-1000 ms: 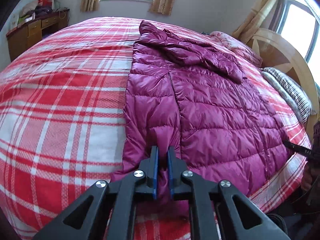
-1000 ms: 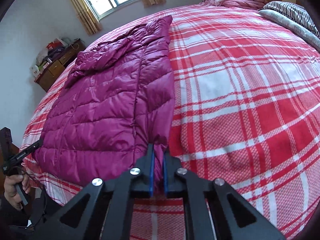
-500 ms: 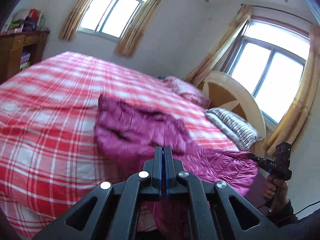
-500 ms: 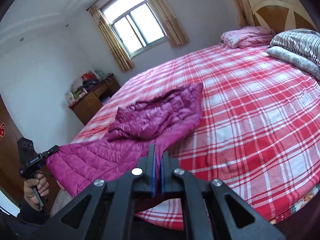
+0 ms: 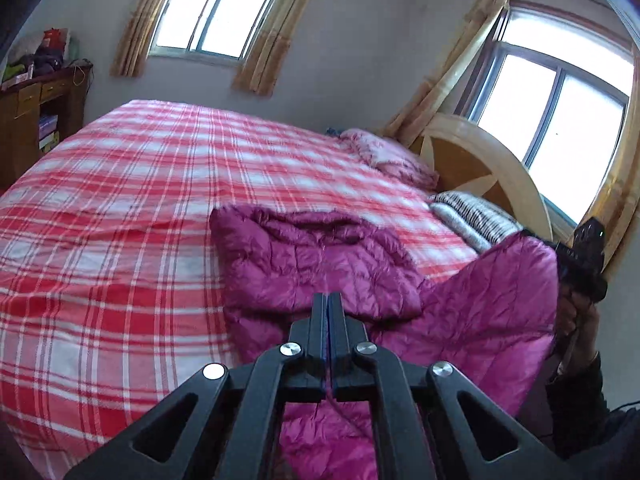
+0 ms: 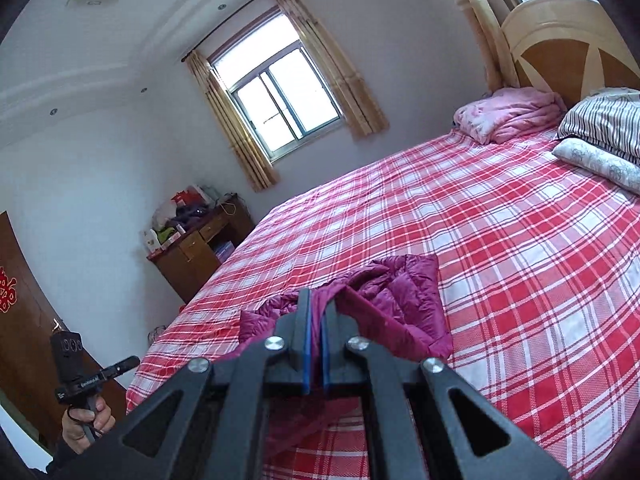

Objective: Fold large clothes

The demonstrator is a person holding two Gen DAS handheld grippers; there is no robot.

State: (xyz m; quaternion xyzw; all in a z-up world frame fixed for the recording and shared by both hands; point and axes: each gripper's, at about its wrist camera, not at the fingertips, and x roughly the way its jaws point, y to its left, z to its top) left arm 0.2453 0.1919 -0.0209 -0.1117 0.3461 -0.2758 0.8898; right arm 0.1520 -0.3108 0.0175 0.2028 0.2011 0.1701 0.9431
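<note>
A magenta quilted down jacket [image 5: 320, 264] lies on the red-and-white plaid bed [image 5: 120, 216], its near hem lifted off the bed. My left gripper [image 5: 328, 300] is shut on the hem, with fabric hanging below the jaws. My right gripper [image 6: 315, 304] is shut on the hem's other corner. The raised hem stretches from the left gripper across to the right one [image 5: 560, 254]. In the right wrist view the jacket's far part [image 6: 404, 292] rests bunched on the bed, and the left gripper [image 6: 136, 360] shows at far left.
A wooden headboard [image 5: 488, 164], a striped pillow [image 5: 472, 216] and a pink folded quilt [image 5: 384, 152] are at the bed's head. A cluttered wooden dresser [image 6: 200, 248] stands by the wall beyond the bed. Curtained windows [image 5: 216, 12] sit behind.
Both grippers have lifted the jacket's near hem high off the bed and tilted upward. The jacket, flat a second ago, now hangs raised at the near end and bunches at the far end.
</note>
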